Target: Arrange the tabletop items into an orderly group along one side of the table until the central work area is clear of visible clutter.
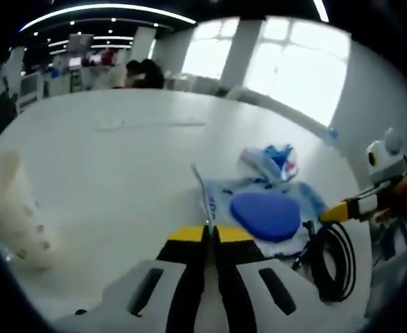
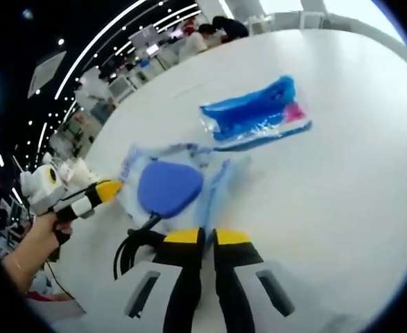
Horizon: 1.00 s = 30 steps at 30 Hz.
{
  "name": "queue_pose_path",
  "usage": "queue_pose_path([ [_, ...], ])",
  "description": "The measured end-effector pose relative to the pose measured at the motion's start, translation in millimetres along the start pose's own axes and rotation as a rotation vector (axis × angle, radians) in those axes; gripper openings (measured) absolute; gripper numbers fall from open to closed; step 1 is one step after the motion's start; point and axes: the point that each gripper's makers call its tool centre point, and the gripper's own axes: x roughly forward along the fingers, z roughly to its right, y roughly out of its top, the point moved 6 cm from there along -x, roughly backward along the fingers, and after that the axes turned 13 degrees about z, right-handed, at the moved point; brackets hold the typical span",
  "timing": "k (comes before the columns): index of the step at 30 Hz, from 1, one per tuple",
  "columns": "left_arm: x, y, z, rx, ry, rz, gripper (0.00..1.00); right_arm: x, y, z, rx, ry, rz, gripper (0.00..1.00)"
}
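My left fingers (image 1: 210, 232), black with yellow tips, are pressed together on the thin edge of a clear plastic bag with pale blue print (image 1: 220, 198), which stands up as a narrow sliver just above the tips. My right fingers (image 2: 206, 237), also yellow-tipped, sit close together with only a slim dark gap between them; I cannot tell whether they pinch the near edge of that same bag (image 2: 217, 184) or merely rest against it.

A smooth, rounded dark-blue pad (image 1: 265, 215) lies on the crumpled bag, just right of my left tips, and in the right gripper view the same pad (image 2: 168, 189) lies just above and left of my right tips. A coiled black cable (image 1: 331, 260) lies on the white round table (image 1: 120, 159) beside the bag, touching its right edge in the left gripper view; in the right gripper view the coil (image 2: 130, 251) sits to the left of my fingers.

Further out on the table (image 2: 342, 194) is a second clear packet holding something bright blue with a pink end (image 2: 258, 114); it lies apart from the bag and pad. In the left gripper view this packet (image 1: 272, 161) sits just beyond the pad.

My other tool's yellow tip reaches the bag from the side in each view. A blurred cream-white object with small holes (image 1: 16, 208) stands at the table's left edge.
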Motion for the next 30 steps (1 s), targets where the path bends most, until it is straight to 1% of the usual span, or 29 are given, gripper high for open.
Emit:
queue_pose_path([
  [1,-2.5,0.0,0.4,0.022,0.002,-0.007,0.01,-0.6,0.3,-1.4,-0.004,0.005,0.0,0.05],
  [3,-6.6,1.5,2.4,0.033,0.002,-0.012,0.01,-1.2,1.0,-4.2,-0.014,0.017,-0.003,0.04],
  [6,-11.9,3.5,3.0,0.056,-0.002,-0.019,0.0,-2.3,2.2,-8.5,-0.059,0.031,-0.012,0.03],
  [10,-19.7,10.3,3.6,0.08,0.003,-0.013,0.0,-5.3,7.0,-13.7,-0.088,0.045,0.001,0.02],
  [12,-24.0,13.9,3.9,0.081,0.008,-0.01,0.0,-5.9,10.3,-16.5,-0.116,0.052,0.017,0.02],
  [13,-26.1,15.6,4.2,0.088,0.009,-0.008,0.0,-6.0,12.3,-17.1,-0.157,0.057,0.021,0.02],
  [16,-33.4,22.5,4.9,0.125,0.014,0.004,0.0,-7.3,17.6,-25.4,-0.196,0.067,0.043,0.02],
  [17,-35.5,24.2,4.5,0.126,0.019,0.008,0.0,-7.7,21.0,-28.1,-0.231,0.076,0.056,0.02],
  [20,-44.7,32.1,4.0,0.124,0.038,0.036,0.0,-9.0,24.4,-33.4,-0.243,0.083,0.078,0.02],
  [24,-56.9,38.2,5.4,0.168,0.049,0.057,0.01,-10.1,29.5,-40.4,-0.279,0.121,0.115,0.01],
  [26,-62.3,40.2,5.3,0.17,0.057,0.065,0.01,-10.1,33.5,-44.6,-0.286,0.134,0.141,0.01],
  [30,-70.9,44.0,1.7,0.161,0.075,0.087,0.0,-9.6,37.9,-50.9,-0.297,0.146,0.163,0.01],
])
